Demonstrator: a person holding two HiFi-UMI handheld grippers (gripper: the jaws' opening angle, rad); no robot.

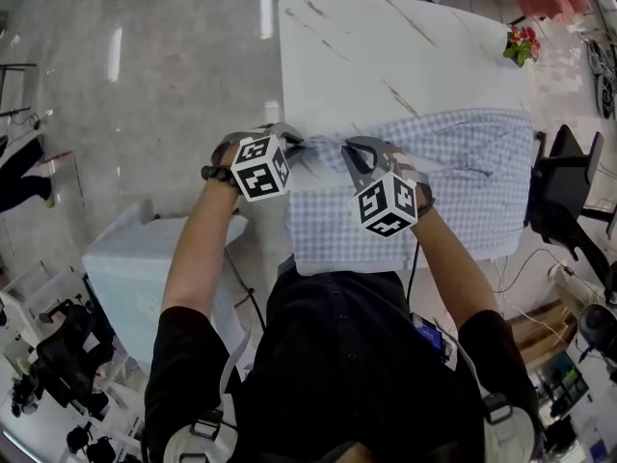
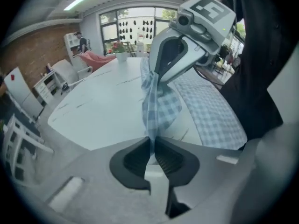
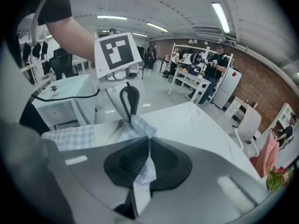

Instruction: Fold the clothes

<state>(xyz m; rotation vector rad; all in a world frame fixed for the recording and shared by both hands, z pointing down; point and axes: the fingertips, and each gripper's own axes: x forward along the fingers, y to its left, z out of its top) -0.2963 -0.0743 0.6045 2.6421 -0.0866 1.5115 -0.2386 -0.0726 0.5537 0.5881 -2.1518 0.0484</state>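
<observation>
Blue-and-white checked shirt (image 1: 463,162) lies spread along the near edge of the white marble-patterned table (image 1: 386,46). Left gripper (image 2: 153,141) is clenched on a raised fold of the shirt at the table's left edge. Right gripper (image 3: 148,141) is clamped on the same fabric just beside it.

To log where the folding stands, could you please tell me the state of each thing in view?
Left gripper: shut on a bunched edge of the shirt.
Right gripper: shut on the same edge, close beside.
Shirt: lying on the table, with that edge lifted and pulled between the two grippers.
Table: carries the shirt on its near part.
</observation>
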